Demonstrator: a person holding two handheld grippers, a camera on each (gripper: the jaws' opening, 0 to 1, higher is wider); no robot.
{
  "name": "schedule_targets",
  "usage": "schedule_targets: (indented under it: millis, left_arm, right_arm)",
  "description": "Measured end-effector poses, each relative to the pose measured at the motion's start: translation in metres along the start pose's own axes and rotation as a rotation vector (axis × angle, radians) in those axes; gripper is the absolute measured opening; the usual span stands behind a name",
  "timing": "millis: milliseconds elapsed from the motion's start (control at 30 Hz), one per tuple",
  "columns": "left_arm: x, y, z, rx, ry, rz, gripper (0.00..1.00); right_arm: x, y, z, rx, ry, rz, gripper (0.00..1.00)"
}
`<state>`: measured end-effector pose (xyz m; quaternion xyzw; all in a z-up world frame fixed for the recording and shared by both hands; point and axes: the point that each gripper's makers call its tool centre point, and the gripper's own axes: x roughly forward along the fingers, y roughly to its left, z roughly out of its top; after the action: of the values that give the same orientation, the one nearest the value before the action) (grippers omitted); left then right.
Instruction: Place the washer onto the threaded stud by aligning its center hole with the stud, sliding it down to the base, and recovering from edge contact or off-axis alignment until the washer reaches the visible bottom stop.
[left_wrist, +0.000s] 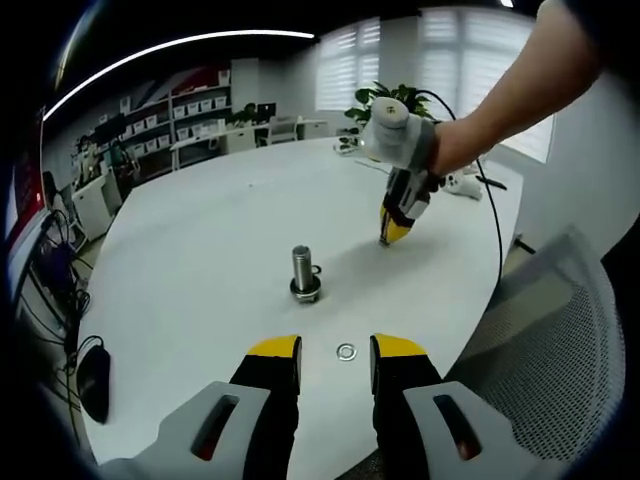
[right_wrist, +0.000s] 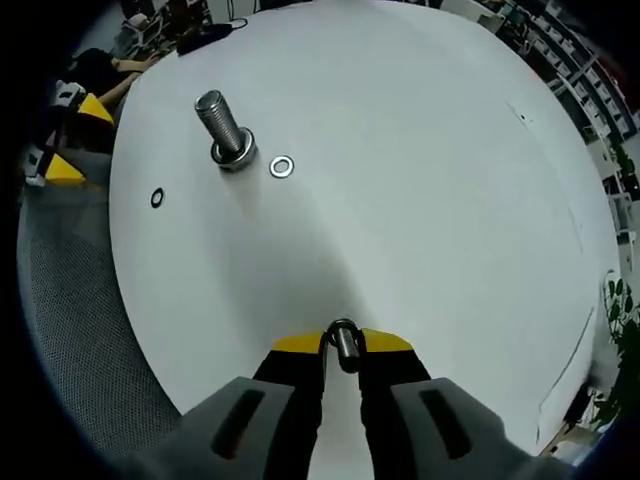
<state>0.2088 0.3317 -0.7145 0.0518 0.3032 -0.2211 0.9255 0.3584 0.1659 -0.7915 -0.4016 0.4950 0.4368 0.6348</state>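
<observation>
A threaded steel stud (left_wrist: 304, 270) stands upright on the round white table (left_wrist: 200, 250), with a metal ring around its base. A loose washer (left_wrist: 346, 352) lies flat on the table just ahead of my open left gripper (left_wrist: 335, 352), level with the gap between its yellow tips. Beyond the stud, a hand holds my right gripper (left_wrist: 387, 236) tip-down over the table. In the right gripper view that gripper (right_wrist: 343, 347) is shut on a washer (right_wrist: 344, 343) held edge-on. The stud (right_wrist: 225, 130) leans at upper left there, another washer (right_wrist: 282, 166) flat beside it and a small one (right_wrist: 157, 197) nearer the table edge.
A grey mesh chair (left_wrist: 560, 340) stands at the table's right edge. A black mouse (left_wrist: 93, 380) lies at the near left edge. White items with a cable (left_wrist: 462, 184) and a plant (left_wrist: 390, 98) are at the far side. Shelves and desks line the back wall.
</observation>
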Motion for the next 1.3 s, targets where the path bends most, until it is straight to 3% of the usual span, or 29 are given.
schedule_targets:
  millis: [467, 1300]
  left_arm:
    - [0.000, 0.001, 0.000, -0.001, 0.000, 0.004, 0.25]
    - [-0.001, 0.000, 0.000, 0.001, -0.005, -0.003, 0.25]
  right_arm:
    - [0.001, -0.002, -0.001, 0.035, -0.008, 0.008, 0.15]
    - [-0.012, 0.002, -0.012, 0.076, -0.010, -0.010, 0.24]
